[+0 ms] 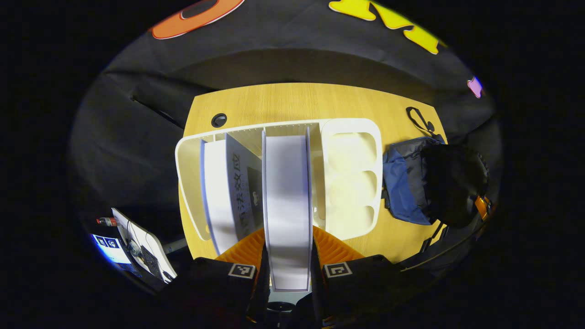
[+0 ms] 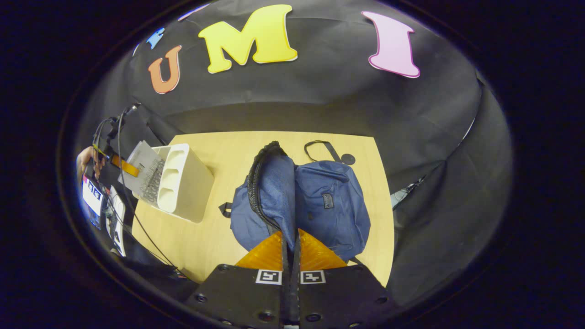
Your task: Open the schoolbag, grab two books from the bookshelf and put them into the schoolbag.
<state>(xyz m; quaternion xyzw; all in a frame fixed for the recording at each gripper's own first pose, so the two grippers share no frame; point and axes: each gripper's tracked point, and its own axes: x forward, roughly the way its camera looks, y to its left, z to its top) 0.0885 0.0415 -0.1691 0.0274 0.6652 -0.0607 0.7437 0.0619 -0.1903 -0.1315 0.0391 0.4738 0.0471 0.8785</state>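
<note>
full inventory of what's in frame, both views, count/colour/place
table: 1, light wood, under everything.
bookshelf: 1, white, on the table's middle, left of the schoolbag in the left gripper view.
books: 2. One white-edged book between the left gripper's fingers; a second book with a grey cover leaning in the shelf slot beside it.
schoolbag: 1, blue with black parts, on the table; a fold of its opening edge pinched and lifted.
cable hole: 1, black, far table corner.
left gripper: 1, closed on the white-edged book.
right gripper: 1, closed on the schoolbag's edge.
</note>
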